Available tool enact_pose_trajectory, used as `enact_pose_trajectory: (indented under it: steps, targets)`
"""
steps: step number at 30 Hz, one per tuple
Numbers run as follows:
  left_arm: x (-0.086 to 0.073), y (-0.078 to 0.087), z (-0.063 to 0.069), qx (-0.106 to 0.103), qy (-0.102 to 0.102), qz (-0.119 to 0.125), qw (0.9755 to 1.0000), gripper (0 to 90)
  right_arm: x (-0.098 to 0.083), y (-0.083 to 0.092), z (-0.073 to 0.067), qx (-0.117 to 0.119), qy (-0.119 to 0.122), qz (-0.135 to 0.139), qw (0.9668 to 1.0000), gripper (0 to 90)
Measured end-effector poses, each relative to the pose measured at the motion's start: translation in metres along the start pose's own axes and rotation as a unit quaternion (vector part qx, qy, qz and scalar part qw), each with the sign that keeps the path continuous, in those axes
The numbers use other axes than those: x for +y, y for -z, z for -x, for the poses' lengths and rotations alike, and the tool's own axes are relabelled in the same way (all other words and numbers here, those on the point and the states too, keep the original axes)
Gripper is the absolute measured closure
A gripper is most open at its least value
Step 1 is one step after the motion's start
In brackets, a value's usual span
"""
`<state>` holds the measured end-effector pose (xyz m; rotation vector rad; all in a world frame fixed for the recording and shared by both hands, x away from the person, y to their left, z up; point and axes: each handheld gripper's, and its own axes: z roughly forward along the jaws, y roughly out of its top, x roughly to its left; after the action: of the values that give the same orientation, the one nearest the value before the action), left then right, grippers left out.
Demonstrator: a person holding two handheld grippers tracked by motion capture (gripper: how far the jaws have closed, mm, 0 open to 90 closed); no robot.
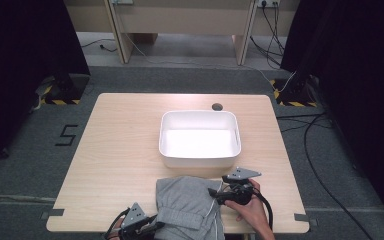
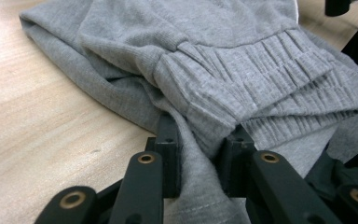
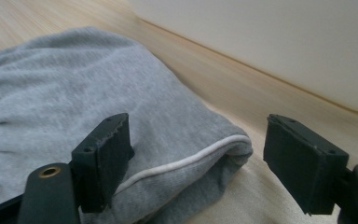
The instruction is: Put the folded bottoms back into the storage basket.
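High view: folded grey garment point(image 1: 189, 205) lies at the table's point(image 1: 115, 150) near edge, outside the empty white bin point(image 1: 200, 156). Left gripper view: left gripper point(image 2: 200, 154) jaws clamp the fabric. Right gripper view: right gripper point(image 3: 196, 154) jaws spread wide, straddling a piped corner ungripped. Transfer judged outstanding.

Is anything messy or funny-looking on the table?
A little. The grey clothes lie folded at the table's near edge, and part hangs over it. The left gripper pinches a bunched fold, while the right gripper is open around a corner. The white bin looks straight and undamaged. Nothing is spilled.
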<state>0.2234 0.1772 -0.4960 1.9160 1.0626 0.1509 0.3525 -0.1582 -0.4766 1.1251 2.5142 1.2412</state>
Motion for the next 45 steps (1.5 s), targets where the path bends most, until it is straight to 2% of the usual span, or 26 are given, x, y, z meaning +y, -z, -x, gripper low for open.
enact_pose_trajectory:
  steps: [2, 4, 6, 9, 12, 14, 17, 21, 24, 25, 30, 34, 38, 42, 45]
  targets:
    - [0.0, 0.0, 0.0, -0.001, 0.001, 0.0, 1.0, 72.6, 0.001, -0.005, 0.005, 0.003, -0.008, -0.002, 1.0, 21.6]
    - [0.0, -0.001, -0.001, -0.003, 0.005, 0.002, 1.0, 72.5, 0.001, -0.015, 0.011, 0.014, -0.03, -0.008, 0.9994, 19.8]
    - [-0.001, -0.001, -0.001, -0.003, 0.005, 0.006, 1.0, 72.4, 0.001, -0.015, 0.011, 0.014, -0.024, -0.008, 0.9996, 20.0]
    - [0.0, -0.001, 0.0, 0.0, 0.001, 0.004, 1.0, 72.3, 0.001, -0.015, 0.01, 0.02, -0.026, -0.009, 0.9994, 23.8]
    - [-0.002, 0.0, -0.001, -0.002, 0.005, 0.008, 1.0, 72.1, -0.001, -0.015, 0.008, 0.038, -0.018, -0.008, 0.9991, 36.3]
    - [-0.001, -0.001, 0.0, 0.002, 0.0, 0.007, 1.0, 72.1, -0.001, -0.015, 0.007, 0.041, -0.015, -0.008, 0.999, 38.3]
    - [-0.003, -0.001, 0.001, 0.002, 0.001, 0.013, 0.9999, 72.1, -0.001, -0.015, 0.007, 0.048, -0.027, -0.007, 0.9985, 41.0]
    - [-0.002, -0.001, 0.001, 0.004, -0.004, 0.009, 0.9999, 71.9, -0.004, -0.015, 0.007, 0.056, -0.037, 0.002, 0.9978, 44.0]
    - [-0.002, -0.001, 0.001, 0.005, -0.003, 0.011, 0.9999, 72.0, -0.004, -0.014, 0.007, 0.066, -0.044, -0.002, 0.9969, 51.2]
    - [-0.002, -0.001, 0.002, 0.007, -0.005, 0.01, 0.9999, 72.0, -0.005, -0.015, 0.006, 0.067, -0.039, 0.001, 0.9969, 53.9]
    - [-0.003, -0.001, 0.003, 0.01, -0.005, 0.011, 0.9999, 73.1, -0.005, -0.013, 0.001, 0.063, -0.033, 0.014, 0.9974, 65.2]
    - [-0.001, -0.001, 0.007, 0.021, -0.023, 0.009, 0.9995, 75.2, -0.006, -0.012, -0.001, 0.058, -0.026, 0.025, 0.9977, 68.7]
    - [-0.001, 0.0, 0.007, 0.018, -0.019, 0.01, 0.9996, 75.9, -0.005, -0.011, -0.004, 0.054, -0.019, 0.043, 0.9974, 70.2]
    - [-0.001, 0.001, 0.007, 0.017, -0.018, 0.011, 0.9996, 76.0, -0.004, -0.008, -0.005, 0.058, -0.024, 0.051, 0.9967, 70.5]
    - [0.0, 0.001, 0.007, 0.017, -0.018, 0.011, 0.9996, 76.2, -0.003, -0.006, -0.008, 0.054, -0.016, 0.058, 0.9968, 70.7]
